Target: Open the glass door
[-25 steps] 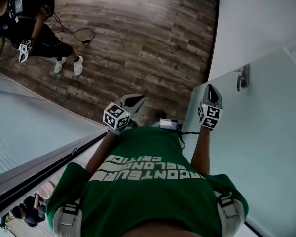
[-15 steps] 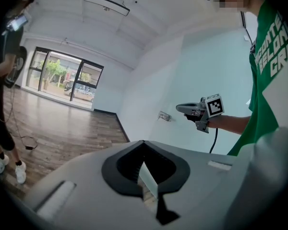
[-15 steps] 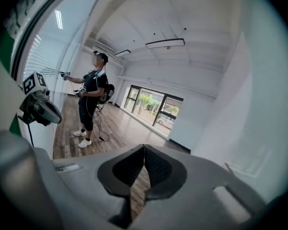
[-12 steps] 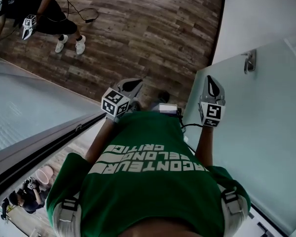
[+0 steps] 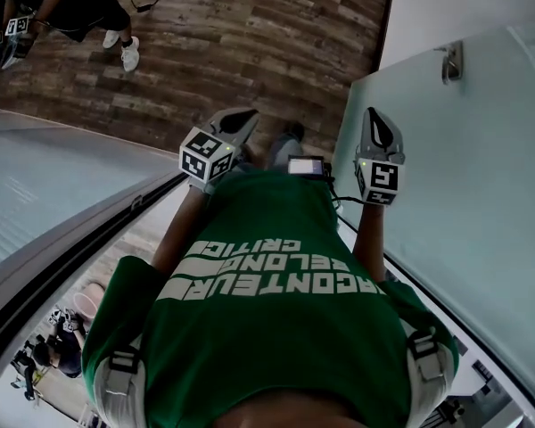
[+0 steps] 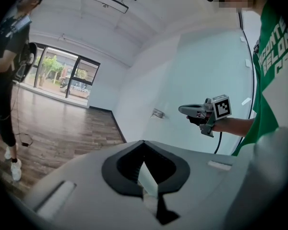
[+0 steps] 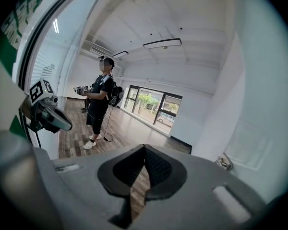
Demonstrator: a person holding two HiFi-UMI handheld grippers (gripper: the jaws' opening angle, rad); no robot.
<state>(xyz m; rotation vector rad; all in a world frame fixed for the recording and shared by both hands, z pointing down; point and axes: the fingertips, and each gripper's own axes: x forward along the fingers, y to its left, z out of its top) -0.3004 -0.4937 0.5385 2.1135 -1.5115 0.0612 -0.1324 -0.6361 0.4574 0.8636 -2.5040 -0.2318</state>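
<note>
The frosted glass door [image 5: 481, 176] fills the right of the head view, with its metal handle [image 5: 451, 61] near the top right. My right gripper [image 5: 381, 136] is shut and empty, held close beside the door's left edge and short of the handle. My left gripper [image 5: 227, 130] is also shut and empty, over the wooden floor. In the left gripper view the handle [image 6: 157, 113] shows on the pale door [image 6: 201, 66], beyond the closed jaws [image 6: 144, 145], with the right gripper [image 6: 199, 110] alongside. The right gripper view shows the handle [image 7: 224, 163] to the right of its closed jaws [image 7: 144, 147].
Another person [image 5: 80, 7] with grippers stands on the wood floor [image 5: 250, 43] at the far left, also seen as a standing person [image 7: 100, 107]. A second glass panel [image 5: 45, 185] with a dark frame [image 5: 89, 257] runs along my left. A white wall [image 5: 455, 3] stands behind the door.
Both grippers have stayed shut and risen slightly in the head view. The handle and the other person now sit higher in the frame as the view shifted.
</note>
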